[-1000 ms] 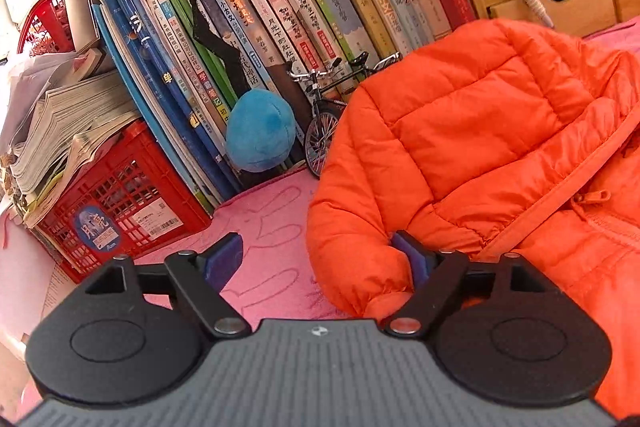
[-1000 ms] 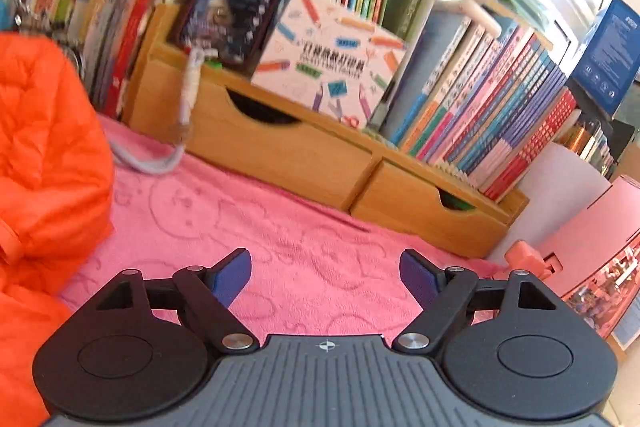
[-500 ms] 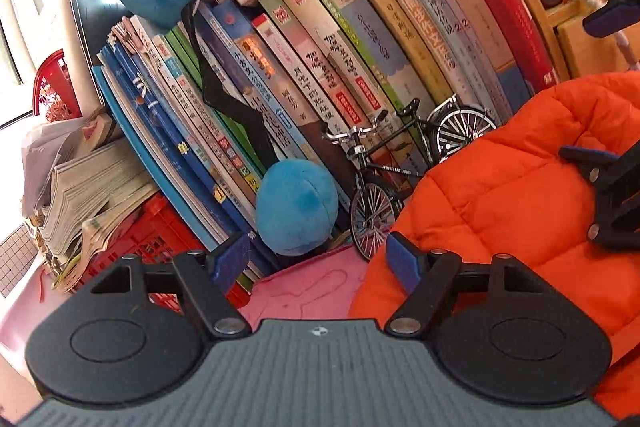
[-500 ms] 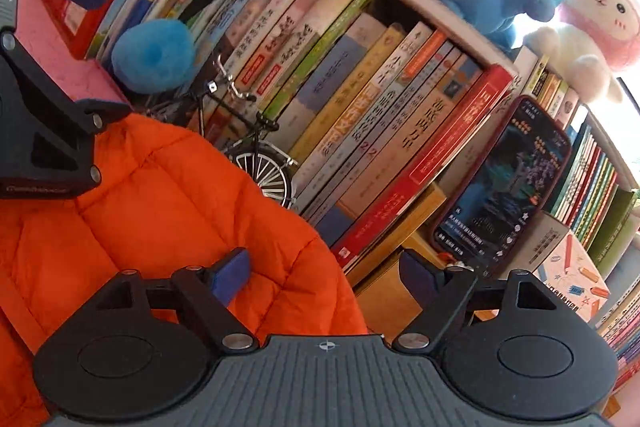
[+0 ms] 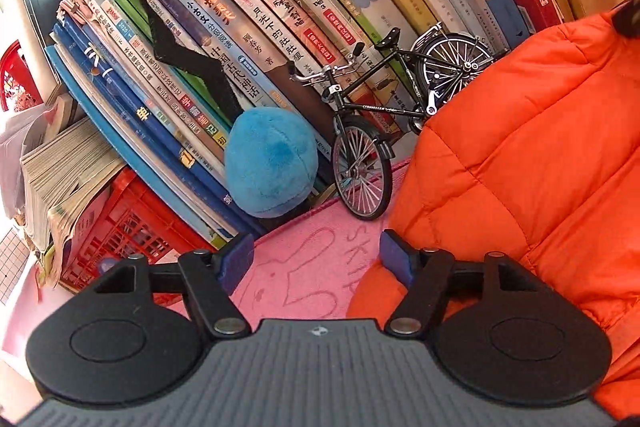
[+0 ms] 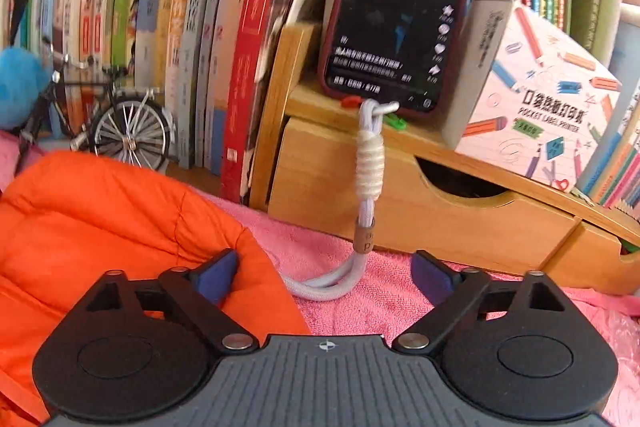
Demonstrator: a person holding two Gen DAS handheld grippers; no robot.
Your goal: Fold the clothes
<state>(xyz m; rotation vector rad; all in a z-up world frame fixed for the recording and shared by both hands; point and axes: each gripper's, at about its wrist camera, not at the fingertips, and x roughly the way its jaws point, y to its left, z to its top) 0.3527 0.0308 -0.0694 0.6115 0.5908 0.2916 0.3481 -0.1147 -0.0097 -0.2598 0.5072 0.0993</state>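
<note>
Looking thru L wrist view: the L gripper (image 5: 316,255) is seen wide open, nothing held; its right pad lies at the edge of the jacket (image 5: 520,155), the left pad over the pink towel (image 5: 312,267). Compared w/ 1 s ago, the view has been swung up and back toward the books (image 5: 280,27) and toy bike (image 5: 384,115); jacket is now kept to the right side, bunched and puffy, resting on the towel.

R wrist view: the R gripper (image 6: 324,273) is also spread wide, empty. 0.5 s ago it was held high over the jacket (image 6: 100,227); now it's been brought low, left pad on the jacket's edge, a cable (image 6: 340,279) lying between the pads, wood drawers (image 6: 400,195) beyond.

Meaning for task: both claws are judged to be set at opposite edges of the jacket, prob. for a grab; how far folding has got can't be told.
</note>
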